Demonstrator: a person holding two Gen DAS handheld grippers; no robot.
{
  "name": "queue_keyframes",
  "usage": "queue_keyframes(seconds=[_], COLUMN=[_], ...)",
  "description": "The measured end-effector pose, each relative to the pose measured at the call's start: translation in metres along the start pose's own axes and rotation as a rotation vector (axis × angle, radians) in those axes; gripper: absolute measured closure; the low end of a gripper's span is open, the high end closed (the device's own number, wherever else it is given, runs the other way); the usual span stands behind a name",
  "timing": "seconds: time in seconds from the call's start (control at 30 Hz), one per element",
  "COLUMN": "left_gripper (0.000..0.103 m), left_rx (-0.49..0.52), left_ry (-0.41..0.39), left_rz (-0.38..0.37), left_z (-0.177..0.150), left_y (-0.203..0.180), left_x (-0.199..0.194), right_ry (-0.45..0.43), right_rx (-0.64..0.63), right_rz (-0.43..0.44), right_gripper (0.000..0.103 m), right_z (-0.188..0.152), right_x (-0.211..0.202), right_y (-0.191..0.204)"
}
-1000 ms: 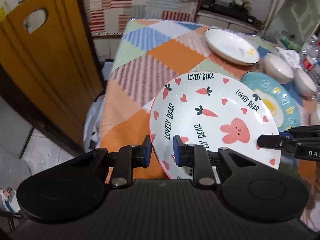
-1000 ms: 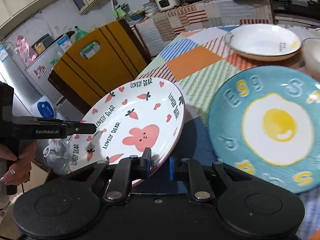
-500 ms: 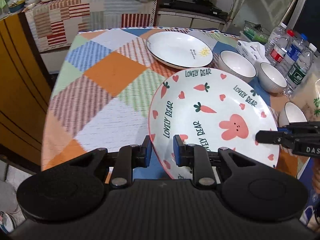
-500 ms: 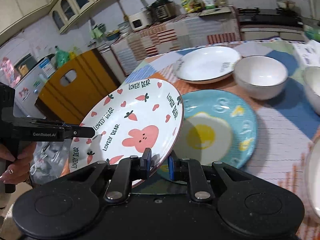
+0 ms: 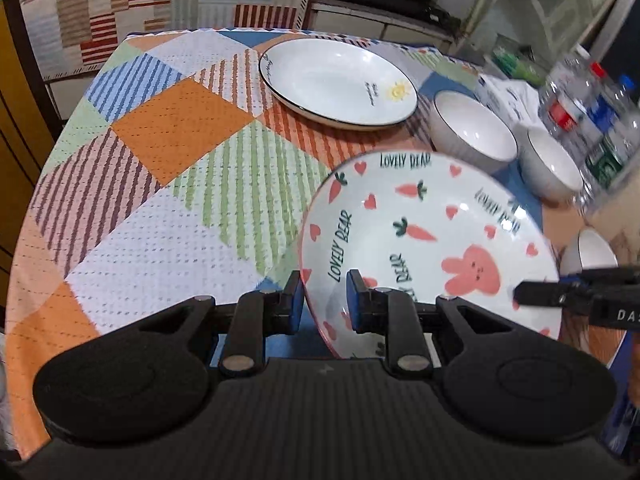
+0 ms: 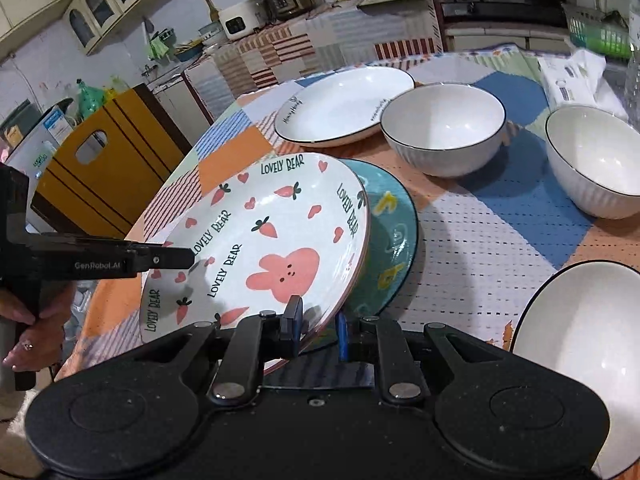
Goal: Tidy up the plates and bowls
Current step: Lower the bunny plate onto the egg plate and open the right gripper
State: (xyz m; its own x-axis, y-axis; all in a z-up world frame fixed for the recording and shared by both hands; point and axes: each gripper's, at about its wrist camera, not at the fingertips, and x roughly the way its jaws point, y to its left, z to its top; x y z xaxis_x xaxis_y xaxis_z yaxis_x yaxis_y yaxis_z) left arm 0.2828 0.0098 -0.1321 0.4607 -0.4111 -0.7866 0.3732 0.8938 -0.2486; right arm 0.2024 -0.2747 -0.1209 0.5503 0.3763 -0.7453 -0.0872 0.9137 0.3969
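Your left gripper (image 5: 323,306) is clamped on the near rim of the rabbit plate (image 5: 432,240), low and right of centre in the left wrist view. Your right gripper (image 6: 318,326) pinches the same plate's opposite rim, holding it tilted above the blue egg plate (image 6: 394,240) on the table (image 6: 480,240). Toward the upper right of that frame sit a white plate (image 6: 340,110) and two white bowls (image 6: 442,128), well apart from your load.
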Motion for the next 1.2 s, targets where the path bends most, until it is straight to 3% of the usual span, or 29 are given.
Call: queue_keyframes(seconds=[0.37,0.57,0.87,1.03,1.2], left_gripper=[0.082,0.082,0.083,0.082,0.083], left_rx=[0.03,0.017,0.02,0.011,0.03], left_ry=[0.066,0.1,0.157,0.207,0.231], left_rz=[0.04,0.031,0.038,0.038,0.038], left_z=[0.002,0.005,0.012,0.02,0.023], left_y=[-0.012,-0.011,-0.013,-0.013,-0.014], left_x=[0.022,0.027,0.031,0.033,0.034], right_ry=[0.085,0.162,0.229,0.255,0.258], right_rx=[-0.014,-0.119,-0.085,-0.162,-0.289], right_rz=[-0.065,-0.214,-0.333,-0.404,-0.466], right_gripper=[0.08,0.07,0.066,0.061,0.063], right_z=[0.013,0.017,0.022,0.021,0.016], right_x=[0.015,0.022,0.03,0.039,0.047], right_y=[-0.009,0.017,0.031,0.043,0.052])
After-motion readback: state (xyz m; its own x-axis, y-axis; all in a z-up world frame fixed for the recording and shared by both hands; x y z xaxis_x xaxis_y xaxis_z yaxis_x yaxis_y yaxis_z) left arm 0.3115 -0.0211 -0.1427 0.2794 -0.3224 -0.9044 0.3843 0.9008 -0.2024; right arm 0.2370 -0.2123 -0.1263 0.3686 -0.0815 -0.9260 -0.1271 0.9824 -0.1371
